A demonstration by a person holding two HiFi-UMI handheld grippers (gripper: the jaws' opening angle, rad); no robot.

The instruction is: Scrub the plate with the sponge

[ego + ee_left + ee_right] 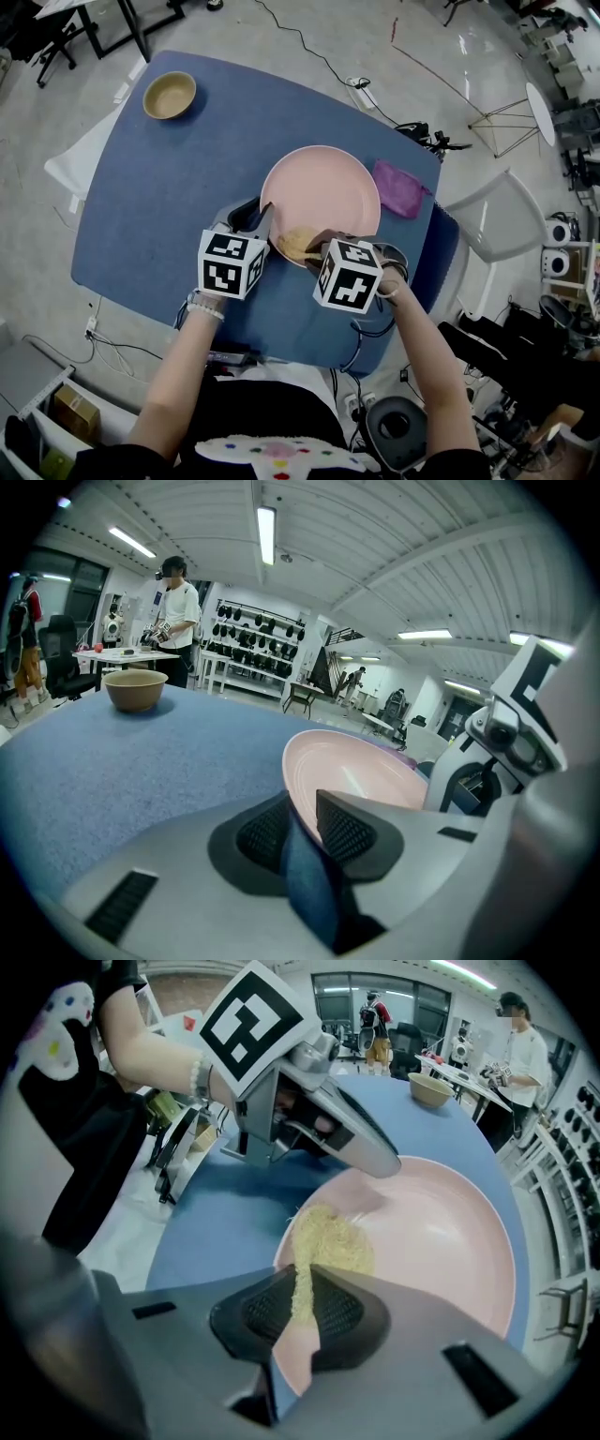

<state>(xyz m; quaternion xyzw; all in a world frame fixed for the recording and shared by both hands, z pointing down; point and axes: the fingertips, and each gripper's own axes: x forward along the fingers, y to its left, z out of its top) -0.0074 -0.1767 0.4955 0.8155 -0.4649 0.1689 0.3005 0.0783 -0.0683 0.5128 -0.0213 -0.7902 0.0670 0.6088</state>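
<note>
- The pink plate (328,187) lies on the blue table (141,206), and its near-left rim is raised off the surface.
- On the near-left part of the plate's inside lies a yellowish, fibrous sponge (330,1241), touching the pink surface; the plate's far and right parts show bare pink.
- The right gripper (302,1312) comes in over the plate's near rim, its jaws clenched on the sponge's near end.
- The left gripper (302,825) is at the plate's left rim, with that rim pinched between its jaws, one pad inside the plate and one beneath.
- A tan bowl (170,94) stands upright well beyond the plate, to its far left.
- A purple cloth (398,187) lies just beside the plate's right rim.
</note>
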